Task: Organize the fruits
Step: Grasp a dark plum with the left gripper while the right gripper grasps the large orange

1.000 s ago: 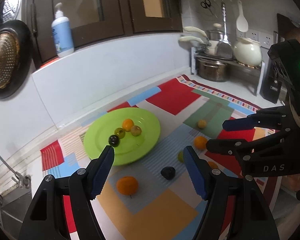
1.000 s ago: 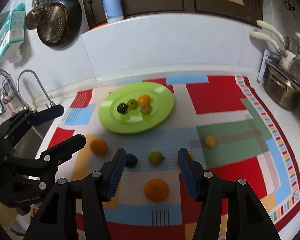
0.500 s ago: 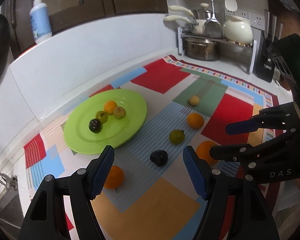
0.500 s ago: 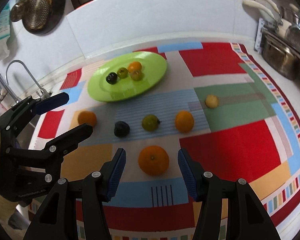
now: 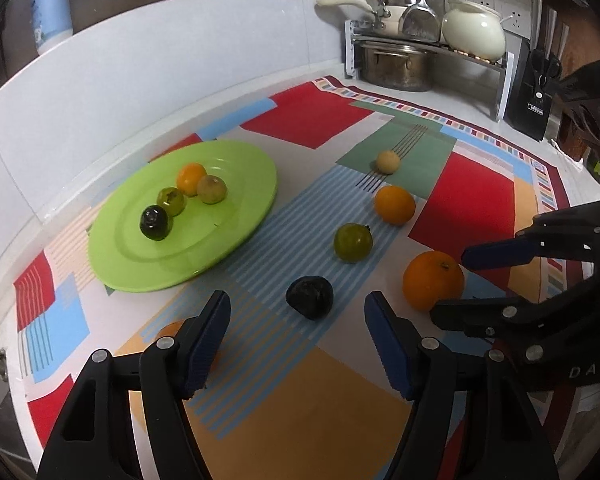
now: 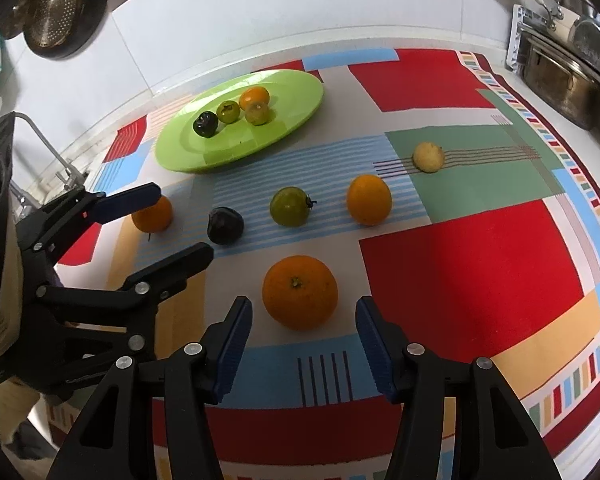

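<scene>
Approach step: my left gripper (image 5: 298, 316), jaws closing yet empty, nears the dark fruit (image 5: 310, 296) beside the green plate (image 5: 244, 216); my right gripper (image 6: 304, 322) gapes before the large orange (image 6: 300, 292). Next: straddle, then squeeze.

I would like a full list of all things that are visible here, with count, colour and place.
plate: one, lime green, back left of the cloth.
fruits on plate: four, one black, two greenish, one orange; clustered together.
large orange: one, orange, on the cloth just ahead of the right gripper.
dark fruit: one, near black, ahead of the left gripper.
green fruit: one, mid cloth.
smaller oranges: two, one mid cloth, one at the left edge.
pale fruit: one, yellowish, on the green patch.
cloth: one, many-coloured patches, covering the counter.
pots and rack: steel and cream, back right corner.
bottle: one, white and blue, ledge.
strainer: one, hanging.
left gripper: black, blue pads, closing, empty.
right gripper: same, open, empty.
</scene>
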